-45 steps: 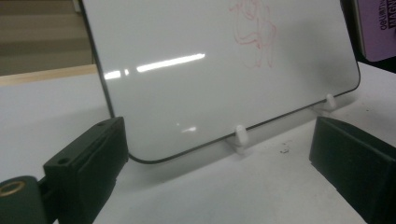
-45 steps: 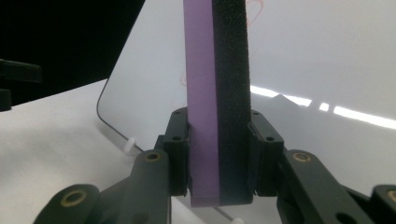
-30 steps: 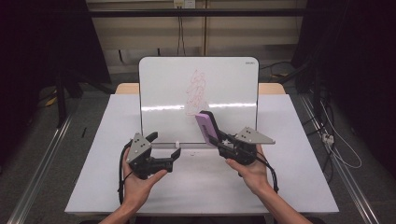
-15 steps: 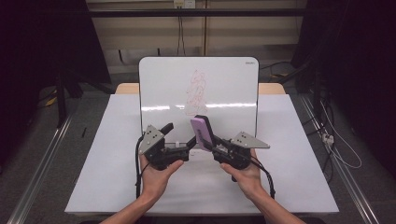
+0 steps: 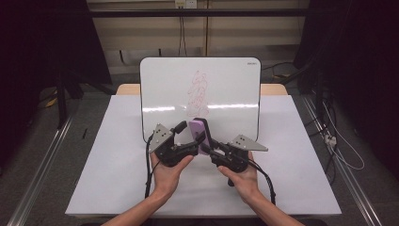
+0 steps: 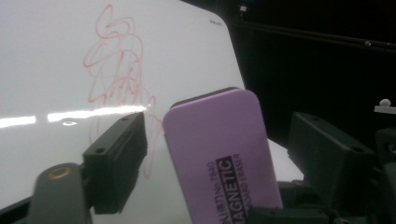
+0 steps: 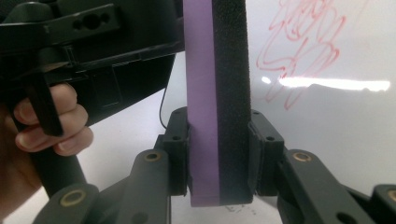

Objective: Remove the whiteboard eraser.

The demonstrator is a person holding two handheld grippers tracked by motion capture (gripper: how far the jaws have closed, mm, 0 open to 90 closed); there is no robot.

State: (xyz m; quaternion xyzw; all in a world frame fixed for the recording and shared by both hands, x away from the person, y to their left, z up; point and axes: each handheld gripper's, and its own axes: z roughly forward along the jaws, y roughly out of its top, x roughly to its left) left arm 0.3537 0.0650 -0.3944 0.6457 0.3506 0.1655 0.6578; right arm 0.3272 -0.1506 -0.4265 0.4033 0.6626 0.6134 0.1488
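Near the front middle of the white worktop (image 5: pixel 117 155), the two grippers meet over a purple eraser (image 5: pixel 197 134). The right gripper (image 5: pixel 207 143) has its fingers (image 7: pixel 180 140) clamped on the eraser's lower end, one on the purple back and one on the black felt face, so it stands upright and leans a little. The left gripper (image 5: pixel 190 136) is spread open, its fingers (image 6: pixel 116 163) on either side of the eraser's upper part; from its own view the purple back sits in the gap, apart from both. Whether any finger touches it, I cannot tell. Behind the eraser lies a whiteboard (image 5: pixel 164 94) bearing a red scribble (image 5: pixel 198 92). A hand (image 5: pixel 167 172) holds each gripper.
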